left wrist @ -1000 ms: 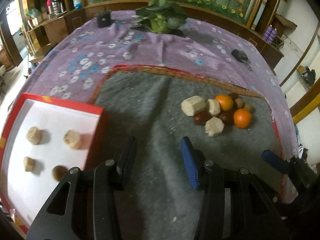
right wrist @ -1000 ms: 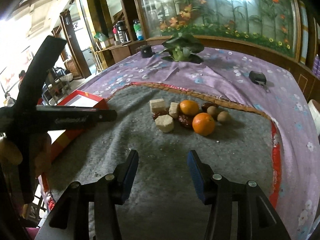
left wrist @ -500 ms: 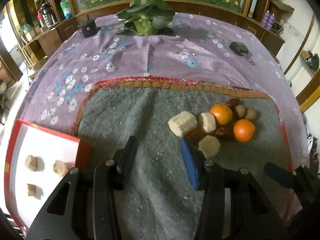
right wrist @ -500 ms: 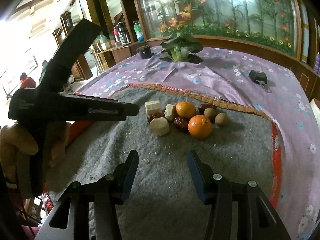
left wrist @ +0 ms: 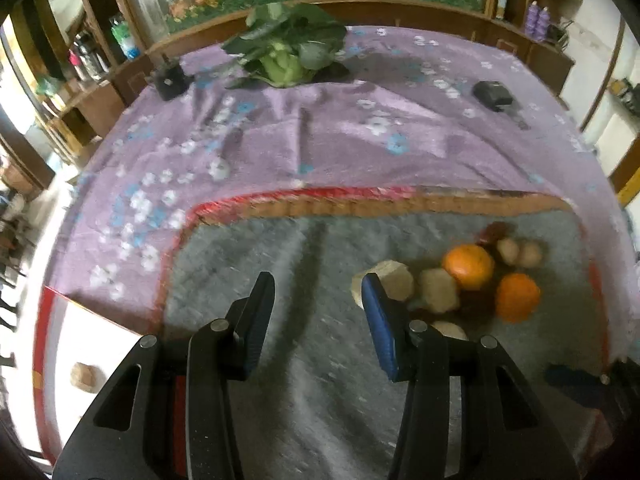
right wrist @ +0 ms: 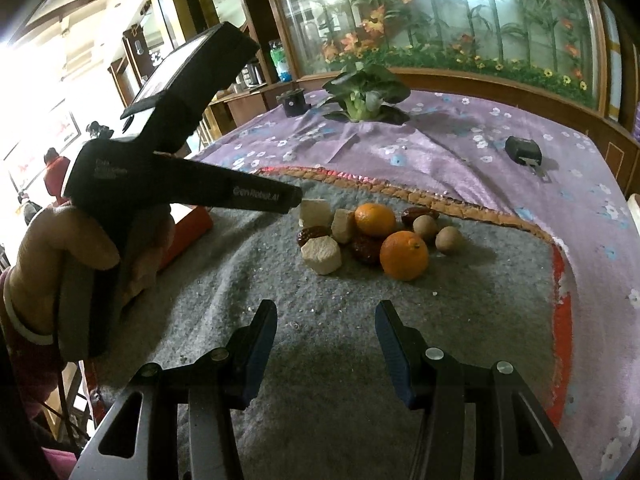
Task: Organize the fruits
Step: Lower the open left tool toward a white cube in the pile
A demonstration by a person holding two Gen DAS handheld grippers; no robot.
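A pile of fruit lies on the grey felt mat (right wrist: pixel 360 320): two oranges (right wrist: pixel 404 255) (right wrist: pixel 375 220), pale beige chunks (right wrist: pixel 321 255), dark red dates (right wrist: pixel 314 234) and small brown round fruits (right wrist: pixel 449 240). In the left wrist view the pile sits to the right, with an orange (left wrist: pixel 468 266) and a beige chunk (left wrist: pixel 386 280) just past my right finger. My left gripper (left wrist: pixel 318 312) is open and empty above the mat; its body (right wrist: pixel 180 196) reaches toward the pile. My right gripper (right wrist: pixel 326 336) is open and empty, short of the pile.
A red-rimmed white tray (left wrist: pixel 44 320) holding a beige piece (left wrist: pixel 83 376) sits at the mat's left edge. On the purple flowered cloth (left wrist: pixel 320 128) lie a leafy green vegetable (left wrist: pixel 284 56) and two small black objects (left wrist: pixel 170 80) (left wrist: pixel 493 94).
My left gripper has swung right from over the tray toward the fruit pile, staying open. The right gripper has barely moved. The fruit has not moved.
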